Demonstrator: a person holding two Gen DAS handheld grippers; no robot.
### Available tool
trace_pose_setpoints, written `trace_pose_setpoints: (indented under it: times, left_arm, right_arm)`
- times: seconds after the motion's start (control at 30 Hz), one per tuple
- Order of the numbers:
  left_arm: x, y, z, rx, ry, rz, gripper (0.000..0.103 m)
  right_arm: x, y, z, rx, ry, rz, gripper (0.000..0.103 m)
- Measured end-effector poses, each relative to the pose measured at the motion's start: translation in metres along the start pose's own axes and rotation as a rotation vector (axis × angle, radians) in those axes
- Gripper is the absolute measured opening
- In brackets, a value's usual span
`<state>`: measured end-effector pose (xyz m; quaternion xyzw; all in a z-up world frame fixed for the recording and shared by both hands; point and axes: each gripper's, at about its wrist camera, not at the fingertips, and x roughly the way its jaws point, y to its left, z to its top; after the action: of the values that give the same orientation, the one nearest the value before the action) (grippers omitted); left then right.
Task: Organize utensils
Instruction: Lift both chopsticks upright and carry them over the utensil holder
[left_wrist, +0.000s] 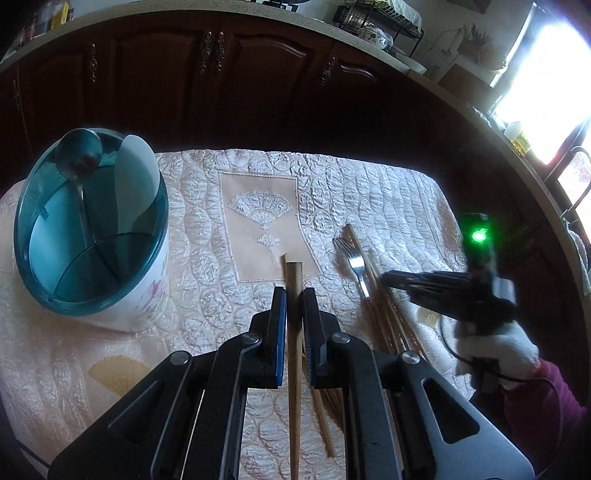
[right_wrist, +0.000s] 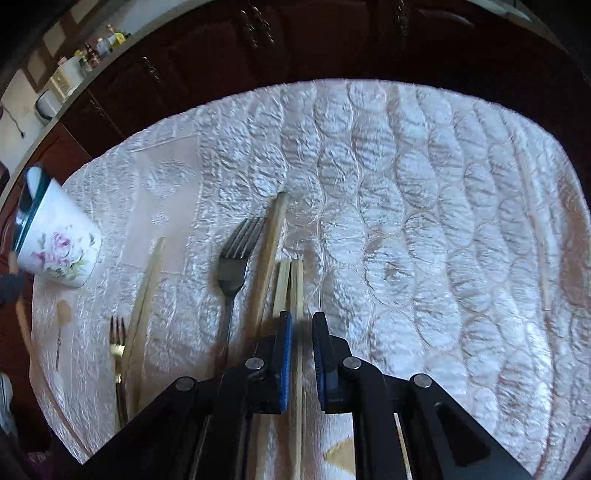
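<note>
Chopsticks (left_wrist: 294, 332) run between the jaws of the left hand-held gripper (left_wrist: 294, 299), which stand narrow and appear to clamp the wood, the square ends poking out past the fingertips. The holder (left_wrist: 92, 236), a white flowered pot with a teal divided rim, stands on the quilted bench cloth (left_wrist: 388, 192) well left of that gripper; a ladle (left_wrist: 78, 155) and a pale spatula (left_wrist: 136, 184) stand in its far compartments. Right of the holder, beyond the held chopsticks, a fork (left_wrist: 354, 264) lies flat on the cloth, touching a loose bundle of more sticks (left_wrist: 384, 314). The right hand-held gripper (right_wrist: 302, 321), gripped in a white glove, hovers low over this bundle; its jaws are narrow with one stick (right_wrist: 296, 332) between them, though contact cannot be told. A second, gold-handled fork (right_wrist: 117, 343) lies nearer the holder.
</note>
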<state>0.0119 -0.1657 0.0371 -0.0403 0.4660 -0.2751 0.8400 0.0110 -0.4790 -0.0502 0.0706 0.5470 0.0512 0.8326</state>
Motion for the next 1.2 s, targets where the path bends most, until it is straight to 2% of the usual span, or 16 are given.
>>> trace_pose_setpoints:
  times: [0.2,0.3,0.5,0.67,0.8,0.97,1.2]
  left_arm:
    - [0.000,0.000,0.001,0.001,0.005,-0.002,0.007]
    - [-0.007,0.001,0.000,-0.001,-0.003,-0.021,0.007]
    - [-0.039,0.005,-0.004,0.004,-0.041,-0.065,0.007]
    - [-0.080,0.008,-0.012,0.026,-0.083,-0.085,0.007]
    - [-0.121,0.020,-0.011,0.002,-0.140,-0.100,0.007]
    - [-0.171,0.037,0.007,-0.036,-0.241,-0.121,0.007]
    - [-0.231,0.062,0.046,-0.043,-0.353,-0.079,0.007]
  right_arm:
    - [0.014,0.003,0.017,0.003,0.008,0.010,0.009]
    - [0.002,0.001,0.016,0.001,-0.013,0.029,0.006]
    - [-0.077,-0.002,0.001,0.037,-0.171,0.160,0.005]
    - [-0.144,0.014,0.001,0.028,-0.300,0.279,0.005]
    - [-0.175,0.041,0.012,0.002,-0.369,0.368,0.005]
    - [-0.209,0.085,0.036,-0.052,-0.461,0.434,0.005]
    - [-0.228,0.153,0.087,-0.108,-0.571,0.470,0.005]
